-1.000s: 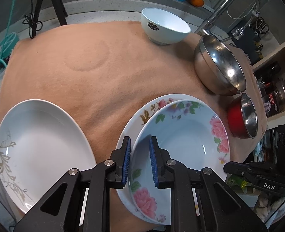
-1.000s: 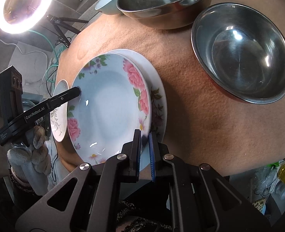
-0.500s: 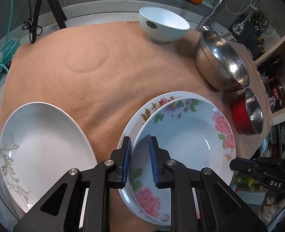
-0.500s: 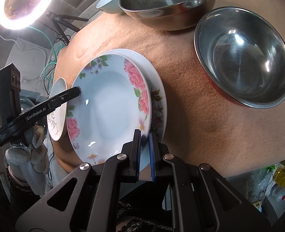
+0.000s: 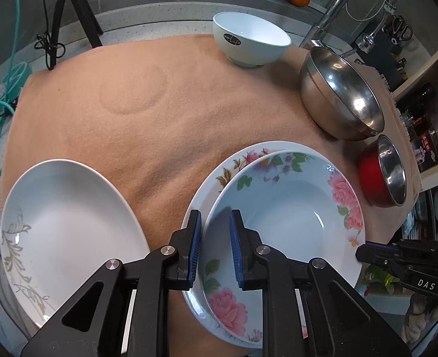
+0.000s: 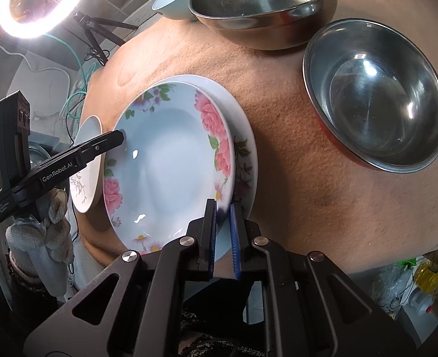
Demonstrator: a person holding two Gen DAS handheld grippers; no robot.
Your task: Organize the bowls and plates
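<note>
A pale blue plate with pink roses [image 5: 290,223] [image 6: 165,166] rests on a wider white floral plate [image 5: 219,172] [image 6: 244,148] on the tan cloth. My left gripper [image 5: 215,247] straddles the rose plate's near-left rim with a clear gap between the pads. My right gripper [image 6: 223,235] is shut on that plate's opposite rim; its tip also shows in the left wrist view [image 5: 364,251]. A white plate with a grey leaf pattern [image 5: 64,232] [image 6: 86,166] lies to the left.
A white bowl [image 5: 251,38] stands at the back. A large steel bowl [image 5: 340,92] [image 6: 263,6] and a red-sided steel bowl [image 5: 385,172] [image 6: 373,95] sit on the right. A faucet [image 5: 337,6], shelves and a tripod [image 5: 70,9] border the cloth [image 5: 159,104].
The left gripper's jaws have widened slightly around the rose plate's rim. Both views have shifted a little; the plates stay stacked in place.
</note>
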